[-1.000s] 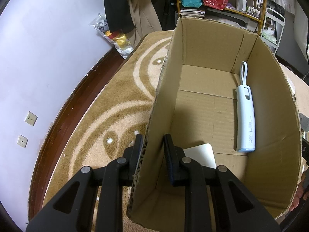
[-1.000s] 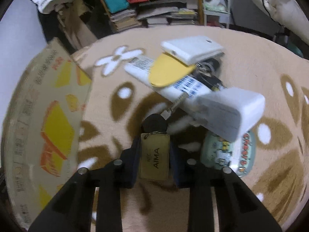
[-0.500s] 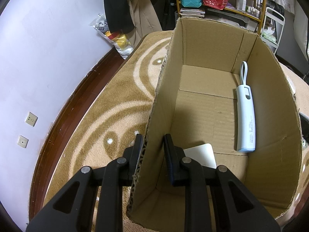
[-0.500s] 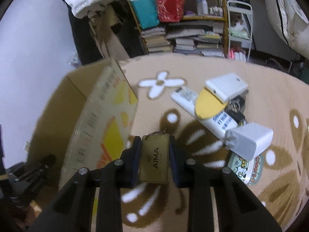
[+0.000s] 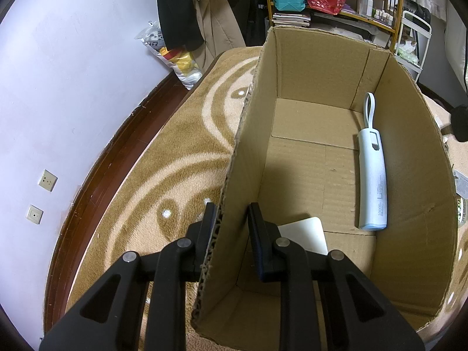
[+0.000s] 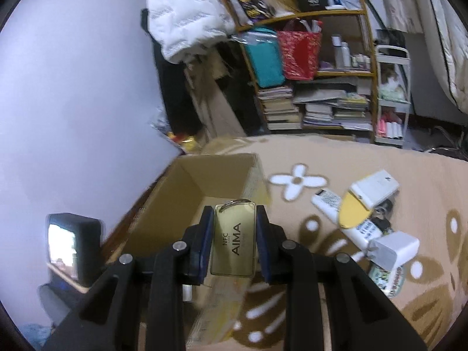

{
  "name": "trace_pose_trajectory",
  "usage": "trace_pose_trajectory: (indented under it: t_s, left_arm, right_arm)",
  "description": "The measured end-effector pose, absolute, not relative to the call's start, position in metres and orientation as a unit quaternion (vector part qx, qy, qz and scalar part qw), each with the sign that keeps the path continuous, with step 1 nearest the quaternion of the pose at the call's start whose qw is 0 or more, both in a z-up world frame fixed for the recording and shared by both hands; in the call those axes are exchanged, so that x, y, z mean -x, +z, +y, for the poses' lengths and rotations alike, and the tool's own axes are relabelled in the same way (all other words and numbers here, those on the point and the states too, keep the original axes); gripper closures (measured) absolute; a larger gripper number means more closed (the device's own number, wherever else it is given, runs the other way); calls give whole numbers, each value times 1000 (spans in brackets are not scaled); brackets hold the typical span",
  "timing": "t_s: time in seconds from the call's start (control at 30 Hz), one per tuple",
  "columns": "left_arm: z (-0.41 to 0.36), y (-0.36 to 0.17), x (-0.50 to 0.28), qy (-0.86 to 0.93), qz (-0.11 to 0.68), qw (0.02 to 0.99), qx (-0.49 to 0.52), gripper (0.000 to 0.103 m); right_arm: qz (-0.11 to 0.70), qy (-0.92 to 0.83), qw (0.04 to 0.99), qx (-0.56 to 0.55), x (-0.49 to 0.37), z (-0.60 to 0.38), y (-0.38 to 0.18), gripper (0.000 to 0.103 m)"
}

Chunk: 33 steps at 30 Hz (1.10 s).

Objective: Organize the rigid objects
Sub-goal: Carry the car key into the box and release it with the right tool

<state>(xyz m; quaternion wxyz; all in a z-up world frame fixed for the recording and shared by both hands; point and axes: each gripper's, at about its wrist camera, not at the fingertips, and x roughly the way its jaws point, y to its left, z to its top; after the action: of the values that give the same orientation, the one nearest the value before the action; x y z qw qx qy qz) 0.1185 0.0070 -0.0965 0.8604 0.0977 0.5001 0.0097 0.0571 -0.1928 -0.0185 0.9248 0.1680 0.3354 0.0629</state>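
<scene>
My left gripper [image 5: 232, 219] is shut on the left wall of an open cardboard box [image 5: 251, 134], one finger outside and one inside. On the box floor lie a long pale-blue power bank [image 5: 373, 178] and a flat white device [image 5: 305, 234]. My right gripper [image 6: 234, 225] is shut on a gold key tag [image 6: 232, 239] marked AIMA, held in the air above the near edge of the cardboard box [image 6: 201, 181]. Right of the box, on the carpet, lie a white box [image 6: 374, 188], a white tube [image 6: 345, 219], a yellow flat piece [image 6: 352, 212], a white charger [image 6: 395, 248] and a round tin [image 6: 390, 276].
The box stands on a tan patterned carpet [image 5: 175, 152] beside a white wall [image 5: 73, 73] with a dark skirting board. A cluttered shelf [image 6: 316, 73] with books and bags stands at the back. The other gripper's camera body [image 6: 73, 251] shows at the left in the right wrist view.
My right gripper has lifted the key tag off the pile and carried it left and up, over the box. The left gripper and the box have stayed put.
</scene>
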Motion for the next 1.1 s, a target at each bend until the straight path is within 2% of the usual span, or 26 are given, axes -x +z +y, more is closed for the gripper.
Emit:
trace_pose_trajectory:
  t_s: [0.4, 1.03, 1.1]
  left_arm:
    - [9, -96, -119, 9, 501, 860, -96, 81]
    - [10, -95, -120, 8, 500, 861, -95, 81]
    - [10, -95, -120, 7, 500, 861, -94, 81]
  right_arm:
    - [308, 132, 934, -123, -41, -144, 5, 74]
    - [373, 102, 915, -115, -57, -147, -41, 74]
    - [375, 97, 916, -109, -57, -148, -41, 71]
